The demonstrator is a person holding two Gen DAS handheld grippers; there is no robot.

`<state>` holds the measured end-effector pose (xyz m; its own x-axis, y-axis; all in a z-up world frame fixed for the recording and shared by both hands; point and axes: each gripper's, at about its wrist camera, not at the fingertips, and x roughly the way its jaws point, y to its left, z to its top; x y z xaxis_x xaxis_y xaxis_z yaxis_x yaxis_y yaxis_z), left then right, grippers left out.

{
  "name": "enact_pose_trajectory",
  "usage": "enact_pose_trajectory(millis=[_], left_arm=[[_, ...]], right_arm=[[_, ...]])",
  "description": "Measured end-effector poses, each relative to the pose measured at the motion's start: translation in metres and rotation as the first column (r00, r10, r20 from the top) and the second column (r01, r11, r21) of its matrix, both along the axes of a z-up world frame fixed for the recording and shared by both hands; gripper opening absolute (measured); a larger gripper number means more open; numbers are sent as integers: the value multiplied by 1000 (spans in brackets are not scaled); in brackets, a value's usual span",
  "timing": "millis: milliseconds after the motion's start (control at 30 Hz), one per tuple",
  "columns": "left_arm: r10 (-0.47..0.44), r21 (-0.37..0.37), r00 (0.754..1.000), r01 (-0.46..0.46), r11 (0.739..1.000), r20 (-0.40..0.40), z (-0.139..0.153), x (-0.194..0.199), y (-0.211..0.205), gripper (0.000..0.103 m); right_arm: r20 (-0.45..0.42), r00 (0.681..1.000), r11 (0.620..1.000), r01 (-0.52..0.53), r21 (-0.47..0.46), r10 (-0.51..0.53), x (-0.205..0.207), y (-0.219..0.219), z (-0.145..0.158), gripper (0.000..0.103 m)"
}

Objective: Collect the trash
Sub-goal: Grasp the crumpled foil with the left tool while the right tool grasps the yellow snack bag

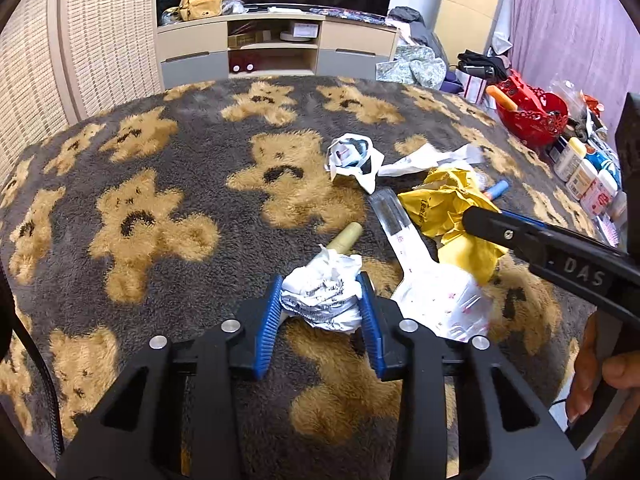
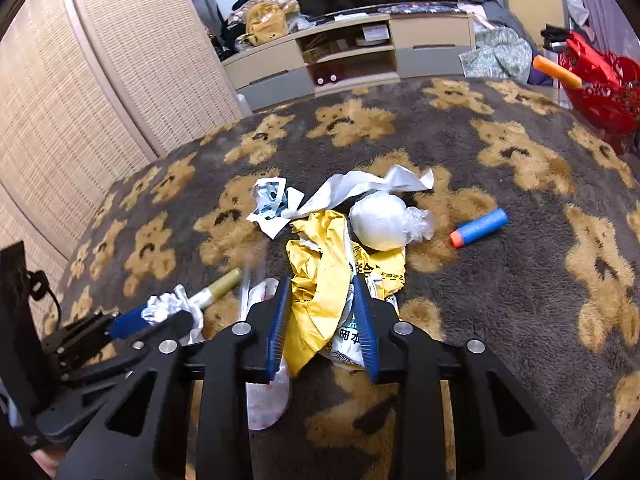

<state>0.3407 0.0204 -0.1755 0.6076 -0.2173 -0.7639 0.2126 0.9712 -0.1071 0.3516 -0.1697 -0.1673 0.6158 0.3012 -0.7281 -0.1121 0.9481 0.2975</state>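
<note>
My left gripper (image 1: 322, 286) is shut on a crumpled white printed paper ball (image 1: 320, 296), just above the teddy-bear rug (image 1: 160, 200). It also shows in the right wrist view (image 2: 168, 304). My right gripper (image 2: 322, 292) is shut on a crumpled yellow wrapper (image 2: 320, 280); that wrapper also shows in the left wrist view (image 1: 444, 204). More trash lies around: a white and blue crumpled wrapper (image 2: 270, 196), a long white paper strip (image 2: 376, 182), a white plastic-wrapped ball (image 2: 386, 220) and a clear plastic bag with red print (image 1: 440, 300).
A blue and orange foam dart (image 2: 478, 227) and a beige tube (image 1: 348, 236) lie on the rug. A red basket (image 1: 532, 116) and several bottles (image 1: 588, 172) stand at the right. A TV cabinet (image 1: 276, 48) stands behind the rug and a woven wall panel (image 1: 92, 40) at the left.
</note>
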Motion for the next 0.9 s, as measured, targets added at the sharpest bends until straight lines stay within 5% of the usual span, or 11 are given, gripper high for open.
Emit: enact_pose_trajectory(millis=[400,900], left_arm=[[5,14,992,-7,1000,124,67,-40,-2,31],[-4,11,969,1,1000,246,145,-165,-28,31]], right_arm=[[104,995,1000,11,18,-13,-35,-19,64,29],[241,969,996,74,-50,-60,-151,-55,132,29]])
